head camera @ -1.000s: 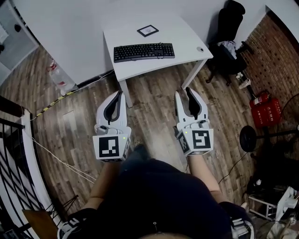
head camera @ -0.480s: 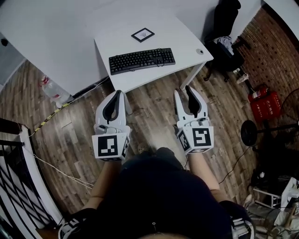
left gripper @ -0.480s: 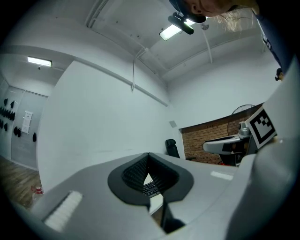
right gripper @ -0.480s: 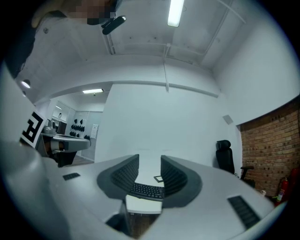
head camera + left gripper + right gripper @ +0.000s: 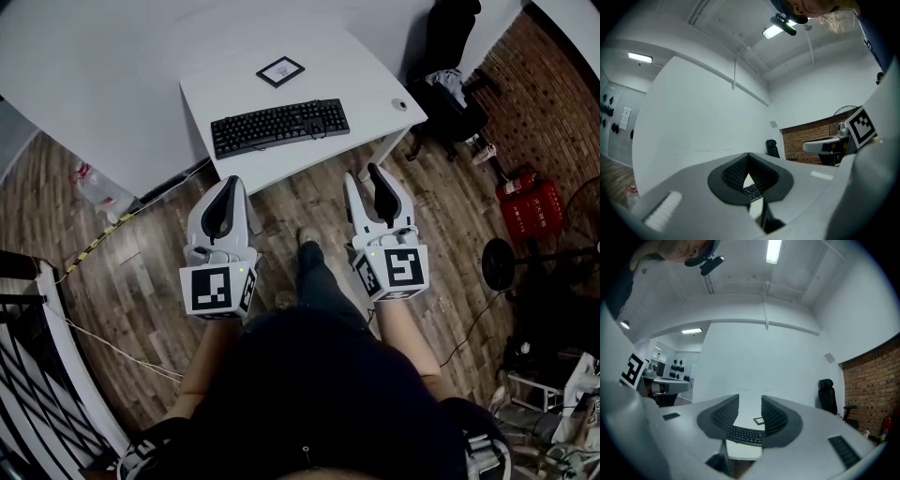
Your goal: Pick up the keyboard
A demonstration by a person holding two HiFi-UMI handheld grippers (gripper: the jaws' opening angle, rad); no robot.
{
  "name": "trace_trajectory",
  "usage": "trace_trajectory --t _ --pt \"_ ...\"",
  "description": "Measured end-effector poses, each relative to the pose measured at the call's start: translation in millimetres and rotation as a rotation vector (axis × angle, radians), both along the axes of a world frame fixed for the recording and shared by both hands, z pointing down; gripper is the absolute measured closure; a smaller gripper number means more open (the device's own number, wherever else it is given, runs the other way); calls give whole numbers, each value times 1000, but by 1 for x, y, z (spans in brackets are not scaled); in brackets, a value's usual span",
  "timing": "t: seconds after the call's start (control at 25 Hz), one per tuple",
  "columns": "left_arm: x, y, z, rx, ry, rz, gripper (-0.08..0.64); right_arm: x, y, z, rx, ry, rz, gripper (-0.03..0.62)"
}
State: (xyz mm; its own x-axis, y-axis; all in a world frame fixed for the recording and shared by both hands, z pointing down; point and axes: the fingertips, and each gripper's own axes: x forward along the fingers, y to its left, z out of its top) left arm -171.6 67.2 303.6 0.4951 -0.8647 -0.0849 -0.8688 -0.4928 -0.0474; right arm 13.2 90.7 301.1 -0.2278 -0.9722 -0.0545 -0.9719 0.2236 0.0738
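A black keyboard (image 5: 279, 126) lies flat on a white desk (image 5: 366, 70), ahead of both grippers. My left gripper (image 5: 231, 184) is held level over the wooden floor, short of the desk's near edge, its jaws shut with nothing in them. My right gripper (image 5: 365, 173) hovers beside it at the same height, open and empty, also short of the desk. In the right gripper view the keyboard (image 5: 745, 434) shows between the spread jaws of the right gripper (image 5: 750, 399), still at a distance. Through a slit under the closed left gripper (image 5: 748, 157), a few keys of the keyboard (image 5: 752, 190) peek out.
A small framed marker card (image 5: 280, 71) and a little round object (image 5: 400, 104) also sit on the desk. A black chair (image 5: 452, 42) stands right of it, with red canisters (image 5: 525, 202) by the brick wall. A bottle (image 5: 89, 183) and a railing (image 5: 28, 375) are at left.
Both grippers have moved forward toward the desk, and the keyboard now sits closer to them in the head view. The person's foot has stepped into view between the grippers.
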Motion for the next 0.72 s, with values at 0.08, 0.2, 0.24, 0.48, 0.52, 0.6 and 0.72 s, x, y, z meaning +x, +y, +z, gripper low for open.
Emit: trace_trajectory --t 0.08,0.2,0.24,0.48,0.52,0.6,0.72 --pt "1 -14 2 -1 -2 -6 549 0 -15 0 4 0 -8 459" --pt "4 -39 4 -7 -4 -15 549 5 -41 2 6 -10 -17 459" --pt "6 -48 4 -10 -3 -16 549 8 -51 3 6 -13 -20 459" --pt "24 -106 5 -7 3 -19 549 23 -117 7 -5 -16 -48 459" --pt "29 -116 5 -8 3 -23 549 26 -128 8 -12 -14 -55 457" --pt "37 -137 6 -15 2 -35 549 33 -150 10 -25 -8 -74 456" --pt "45 -165 3 -13 7 -50 549 41 -183 13 -43 -4 -104 456"
